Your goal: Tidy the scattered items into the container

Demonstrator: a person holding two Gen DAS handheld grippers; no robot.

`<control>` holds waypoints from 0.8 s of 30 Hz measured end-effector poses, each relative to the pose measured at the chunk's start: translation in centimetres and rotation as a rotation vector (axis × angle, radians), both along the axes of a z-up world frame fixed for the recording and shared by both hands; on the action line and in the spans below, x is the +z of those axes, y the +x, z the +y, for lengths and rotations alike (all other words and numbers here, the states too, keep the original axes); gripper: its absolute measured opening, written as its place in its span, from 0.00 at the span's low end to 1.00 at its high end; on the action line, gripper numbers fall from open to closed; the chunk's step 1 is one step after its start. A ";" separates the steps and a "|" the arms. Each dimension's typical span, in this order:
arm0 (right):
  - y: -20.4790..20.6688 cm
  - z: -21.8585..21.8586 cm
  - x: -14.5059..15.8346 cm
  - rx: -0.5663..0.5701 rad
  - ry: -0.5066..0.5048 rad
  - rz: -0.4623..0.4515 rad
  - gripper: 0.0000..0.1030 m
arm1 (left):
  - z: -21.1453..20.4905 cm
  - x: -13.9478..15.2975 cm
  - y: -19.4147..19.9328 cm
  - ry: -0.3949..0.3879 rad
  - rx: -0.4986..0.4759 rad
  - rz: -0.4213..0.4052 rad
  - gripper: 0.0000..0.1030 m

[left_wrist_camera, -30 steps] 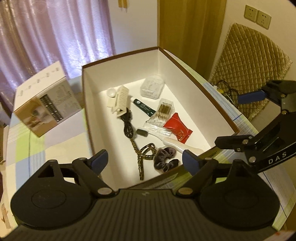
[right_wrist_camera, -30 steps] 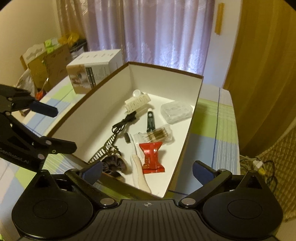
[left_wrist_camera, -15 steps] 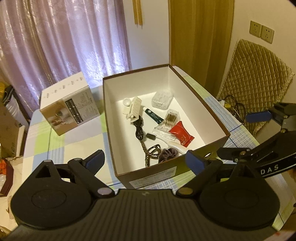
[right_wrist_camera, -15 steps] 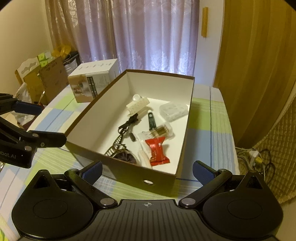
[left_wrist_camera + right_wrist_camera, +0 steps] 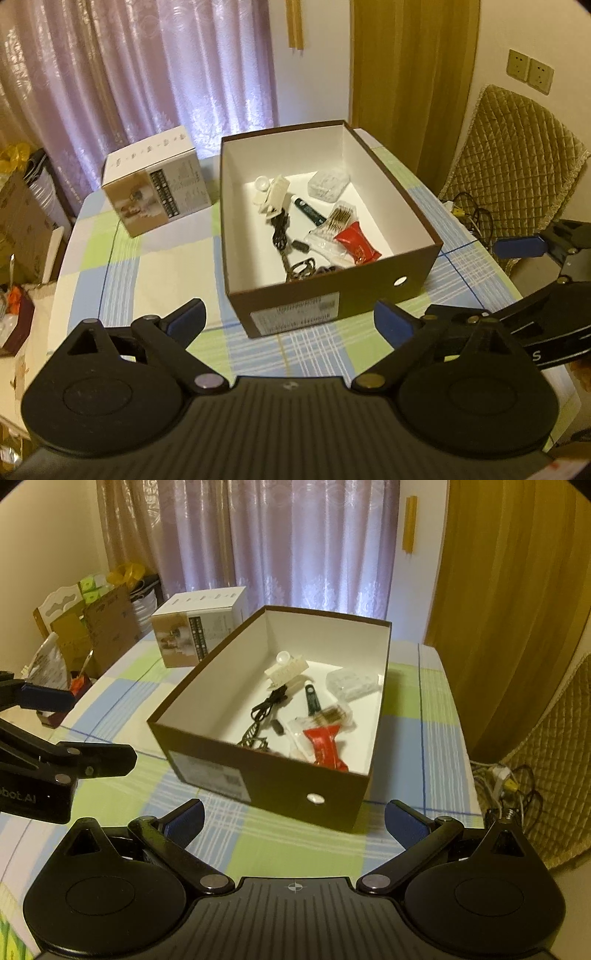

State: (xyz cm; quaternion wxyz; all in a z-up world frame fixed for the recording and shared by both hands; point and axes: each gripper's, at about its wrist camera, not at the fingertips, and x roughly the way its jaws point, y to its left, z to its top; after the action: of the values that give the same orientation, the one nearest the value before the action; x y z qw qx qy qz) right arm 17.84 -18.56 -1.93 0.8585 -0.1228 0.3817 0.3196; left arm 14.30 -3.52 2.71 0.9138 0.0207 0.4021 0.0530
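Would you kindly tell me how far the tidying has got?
Done: small items such as the red foil packet lie inside the brown cardboard shoebox. In hand: nothing; left gripper and right gripper are open. Left: no loose small items visible on the checked tablecloth.

Count, both views:

- Brown box on table: 1, open top, white inside.
- In it: 1 red packet; 1 bag of cotton swabs; 1 clear plastic case; 1 dark green tube; 1 white clip-like piece; 1 small round white cap; 1 black cable; 1 patterned cord; 1 small black block. Approx. 9 items; a few more near front wall partly hidden, can't count.
- Printed carton beside box: 1.
- Tools: 2, left tool and right tool, each w/ 2 blue-padded fingers.
- Wall sockets: 2.
- Quilted chair: 1.
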 end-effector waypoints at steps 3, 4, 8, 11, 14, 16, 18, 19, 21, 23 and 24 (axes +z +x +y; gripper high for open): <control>-0.8 -0.3 -0.1 -0.005 -0.005 0.001 0.98 | -0.5 0.0 -0.8 0.002 0.011 0.005 0.94; -1.0 -0.5 -0.2 -0.005 -0.008 0.001 0.98 | -0.7 -0.1 -1.1 -0.001 0.014 0.007 0.95; -1.7 -1.1 -0.2 -0.014 -0.004 0.009 0.98 | -1.2 -0.3 -2.2 -0.002 0.028 0.012 0.95; -2.0 -1.5 -0.1 -0.023 0.009 0.011 0.98 | -1.4 -0.4 -2.9 0.007 0.045 0.009 0.95; -2.2 -1.7 -0.2 -0.025 0.002 0.009 0.98 | -1.4 -0.4 -3.6 0.007 0.063 0.007 0.95; -2.3 -1.9 -0.2 -0.023 0.002 0.006 0.98 | -1.5 -0.5 -3.9 0.007 0.073 0.002 0.95; -2.4 -2.1 -0.3 -0.025 0.005 0.003 0.98 | -1.5 -0.8 -4.3 0.005 0.085 0.003 0.95; -2.4 -2.2 -0.3 -0.026 0.006 0.004 0.98 | -1.5 -0.9 -4.4 0.004 0.090 0.005 0.95; -2.4 -2.4 -0.5 -0.026 0.004 0.006 0.98 | -1.6 -1.2 -4.6 0.003 0.098 0.010 0.95; -2.5 -2.5 -0.6 -0.025 0.000 0.004 0.98 | -1.7 -1.5 -4.8 0.003 0.103 0.012 0.95; -2.5 -2.5 -0.7 -0.025 0.000 0.003 0.98 | -1.7 -1.6 -4.9 0.004 0.105 0.014 0.95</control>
State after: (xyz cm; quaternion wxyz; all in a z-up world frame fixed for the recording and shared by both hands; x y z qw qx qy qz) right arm 15.36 -21.06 -2.62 0.8619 -0.1176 0.3843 0.3092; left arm 9.39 -5.26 1.09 0.9070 0.0018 0.4087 0.1015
